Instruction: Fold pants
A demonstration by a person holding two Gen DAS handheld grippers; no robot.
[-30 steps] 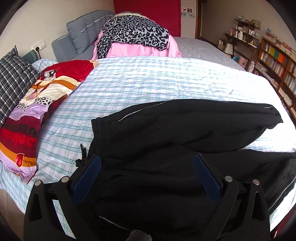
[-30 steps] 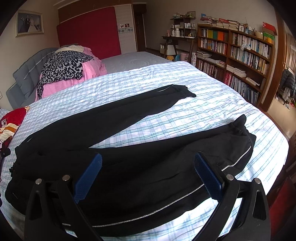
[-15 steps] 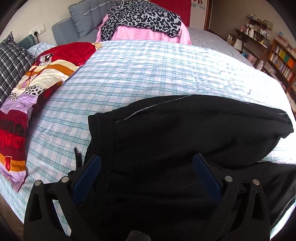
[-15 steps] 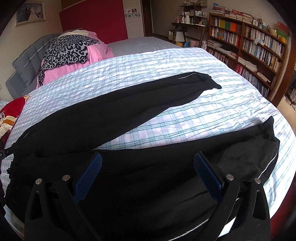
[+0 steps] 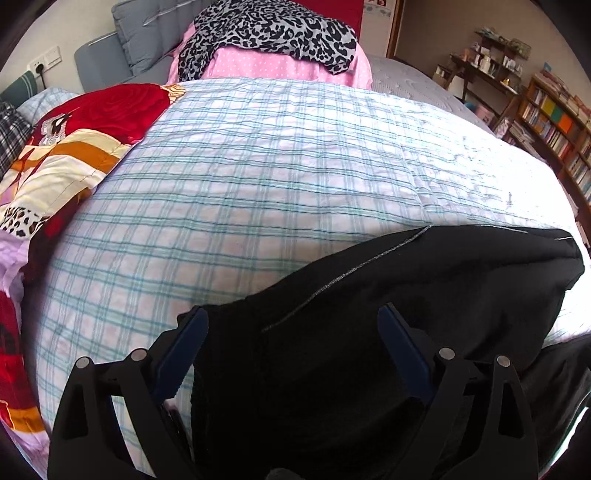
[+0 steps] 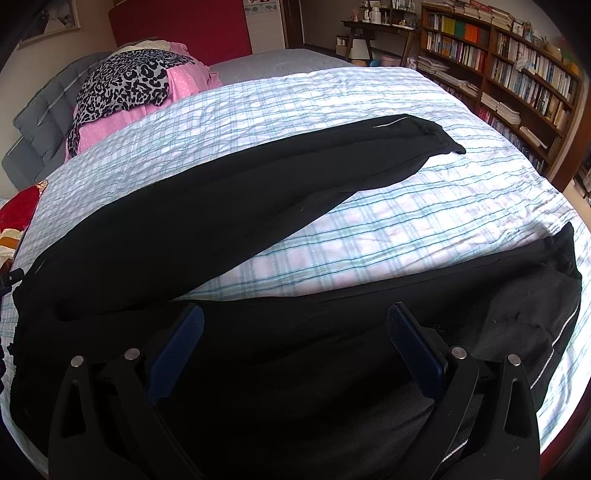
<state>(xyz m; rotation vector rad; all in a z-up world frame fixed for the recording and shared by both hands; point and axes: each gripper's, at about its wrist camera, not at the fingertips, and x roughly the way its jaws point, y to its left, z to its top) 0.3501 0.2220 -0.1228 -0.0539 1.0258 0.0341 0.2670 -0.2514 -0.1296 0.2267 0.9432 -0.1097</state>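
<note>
Nearest the left camera, the left gripper [image 5: 291,325] points steeply down with its jaws spread wide; they have just been closing a little, and the waist corner of the pants [image 5: 369,332] lies between the blue pads without either pad visibly pressing on the cloth. Nearest the right camera, the right gripper [image 6: 295,325] stands equally wide over the near leg [image 6: 332,354], gripping nothing (the fabric beneath it looks flat and undisturbed). Those black pants [image 6: 207,236] are spread on the checked sheet [image 6: 406,229], waist toward the left edge of the right view, the two legs splayed apart in a V with a wedge of sheet between them. A thin pale stripe [image 5: 332,284] runs down the outer seam. The far leg [image 6: 369,155] reaches diagonally toward the bookcase side, its cuff [image 6: 439,138] lying flat. Left of the sheet lies a red patterned quilt [image 5: 74,147]. Farther off, a pink bundle [image 5: 266,62] sits by the grey headboard [image 5: 144,33], with a leopard-print cloth [image 5: 269,29] draped over it. Beyond the bed, a bookcase [image 6: 517,74] full of books lines the wall.
</note>
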